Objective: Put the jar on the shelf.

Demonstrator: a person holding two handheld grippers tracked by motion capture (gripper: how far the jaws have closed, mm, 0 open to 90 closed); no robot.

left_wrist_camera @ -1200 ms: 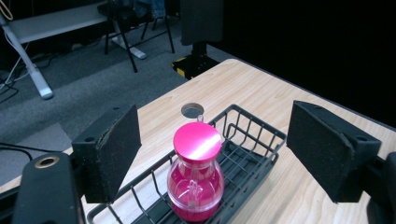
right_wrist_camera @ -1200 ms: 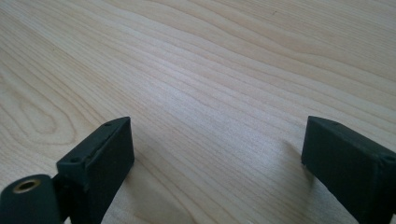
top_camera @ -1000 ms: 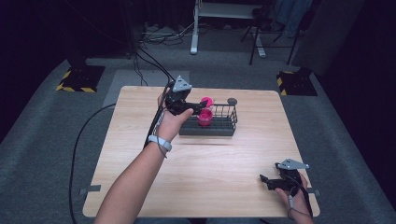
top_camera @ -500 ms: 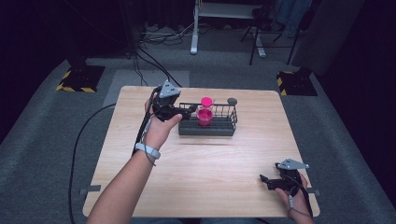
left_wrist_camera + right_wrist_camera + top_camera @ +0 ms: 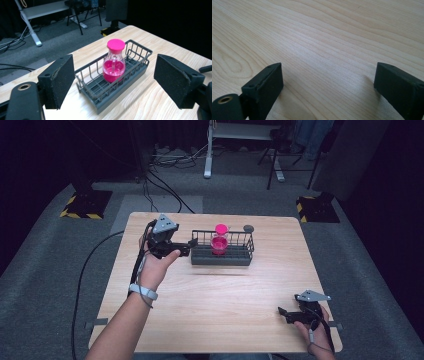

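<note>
Left tongs (image 5: 191, 248): spread wide, empty, just beside the rack's 9 o'clock end.
Right tongs (image 5: 283, 312): spread, empty, low over bare desk (image 5: 225, 300) at 5 o'clock, well apart from the rack.
Wire rack (image 5: 100, 86): dark grey, 12 o'clock side of desk.
Pink bottle (image 5: 114, 61): upright inside rack, pink cap, pink contents, possibly liquid.

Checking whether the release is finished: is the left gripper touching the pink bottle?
Apart. The left gripper view shows the left gripper open, jaws wide, with bare table between them and the pink bottle standing in the wire basket.
</note>
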